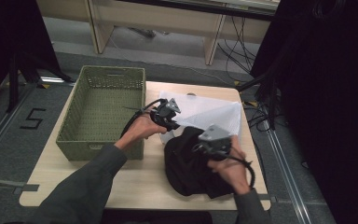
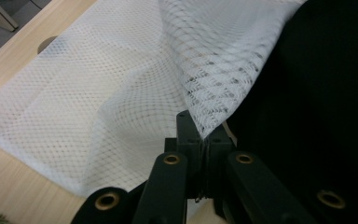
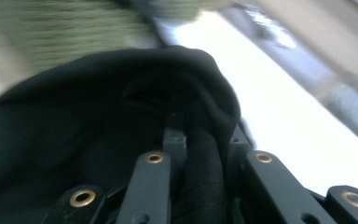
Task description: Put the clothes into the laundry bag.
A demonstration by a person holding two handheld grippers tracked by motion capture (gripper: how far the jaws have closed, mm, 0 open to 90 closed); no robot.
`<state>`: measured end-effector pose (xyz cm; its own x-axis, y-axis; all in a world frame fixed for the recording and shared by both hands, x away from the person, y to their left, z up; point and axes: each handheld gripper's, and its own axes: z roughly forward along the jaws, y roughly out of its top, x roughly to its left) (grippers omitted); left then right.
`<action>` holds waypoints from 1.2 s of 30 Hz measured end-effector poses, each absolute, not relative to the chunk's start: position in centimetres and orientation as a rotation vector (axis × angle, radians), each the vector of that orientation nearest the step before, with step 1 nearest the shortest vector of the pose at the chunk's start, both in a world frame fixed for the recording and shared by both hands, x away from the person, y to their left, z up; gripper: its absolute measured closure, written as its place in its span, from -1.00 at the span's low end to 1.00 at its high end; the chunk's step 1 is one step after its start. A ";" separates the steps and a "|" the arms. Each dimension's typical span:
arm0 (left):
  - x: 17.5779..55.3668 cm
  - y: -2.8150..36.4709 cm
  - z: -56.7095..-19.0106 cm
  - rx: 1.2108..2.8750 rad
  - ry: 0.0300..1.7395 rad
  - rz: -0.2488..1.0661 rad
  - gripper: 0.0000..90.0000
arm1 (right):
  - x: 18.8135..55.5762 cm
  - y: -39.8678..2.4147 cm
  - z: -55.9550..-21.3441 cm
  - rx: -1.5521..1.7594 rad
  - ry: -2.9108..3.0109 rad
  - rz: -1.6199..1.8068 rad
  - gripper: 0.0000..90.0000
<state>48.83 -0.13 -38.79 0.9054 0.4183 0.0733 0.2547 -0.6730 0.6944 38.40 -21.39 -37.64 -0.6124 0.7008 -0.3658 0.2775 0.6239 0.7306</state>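
While the white mesh bag lies spread on the table with its near edge lifted, the work looks to be at its early middle: the bag is being opened, and the black garment is gripped but not yet inside. The left tongs are closed tight on a corner of the bag's top layer, holding it up like a flap just beside the garment. The right tongs are pinched on a fold of the black cloth, which bulges up between the jaws; that view is blurred. Judging from this, what remains is to feed the garment into the bag's mouth, and perhaps then move the lot to the green basket, which stands to the left with nothing in it.

The bag's long axis runs roughly across the table, left to right, its raised edge facing the person and the garment. The garment is a crumpled heap at the table's near right, with no clear axis.
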 end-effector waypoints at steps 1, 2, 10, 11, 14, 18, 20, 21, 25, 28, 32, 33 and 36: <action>48.7 -0.2 -38.8 2.341 0.476 0.296 0.95 | 38.9 -22.4 -37.7 0.796 2.164 0.787 0.73; 48.7 -0.2 -38.7 2.345 0.468 0.296 0.95 | 39.5 -23.3 -38.3 0.814 2.169 0.732 0.73; 49.0 -1.0 -39.0 2.281 0.574 0.307 0.95 | 40.2 -22.0 -42.5 0.788 2.303 0.738 0.72; 49.2 -1.1 -39.0 2.281 0.574 0.310 0.95 | 39.5 -21.7 -41.8 0.800 2.336 0.810 0.72; 48.7 -1.5 -38.8 2.283 0.547 0.293 0.96 | 39.0 -20.2 -41.6 0.744 2.386 0.850 0.72; 46.5 -2.2 -38.0 2.331 0.426 0.297 0.96 | 41.8 -19.4 -44.2 0.796 2.352 0.697 0.73; 45.8 -2.4 -37.9 2.354 0.384 0.308 0.96 | 43.4 -20.2 -44.1 0.862 2.272 0.694 0.73; 45.6 -2.4 -37.9 2.360 0.378 0.307 0.96 | 44.2 -20.9 -43.8 0.889 2.218 0.705 0.73; 46.2 -2.6 -38.0 2.355 0.382 0.302 0.96 | 45.6 -23.3 -43.8 1.050 2.096 0.690 0.70; 46.7 -2.7 -38.6 2.359 0.411 0.302 0.95 | 45.5 -23.3 -45.4 1.115 2.194 0.669 0.51; 47.4 -2.4 -39.0 2.341 0.445 0.300 0.95 | 44.3 -24.0 -42.7 1.132 2.164 0.839 0.08; 47.6 -2.4 -39.0 2.337 0.455 0.300 0.95 | 43.5 -24.3 -41.9 1.124 2.202 0.874 0.03; 48.0 -2.2 -39.0 2.324 0.484 0.296 0.95 | 40.6 -24.6 -40.0 1.122 2.190 1.036 -0.06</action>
<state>48.00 -2.21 -38.95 0.9028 0.4244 0.0702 0.2559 -0.6611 0.7053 40.65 -24.63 -40.03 -0.5566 0.8283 -0.0646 0.4756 0.3815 0.7927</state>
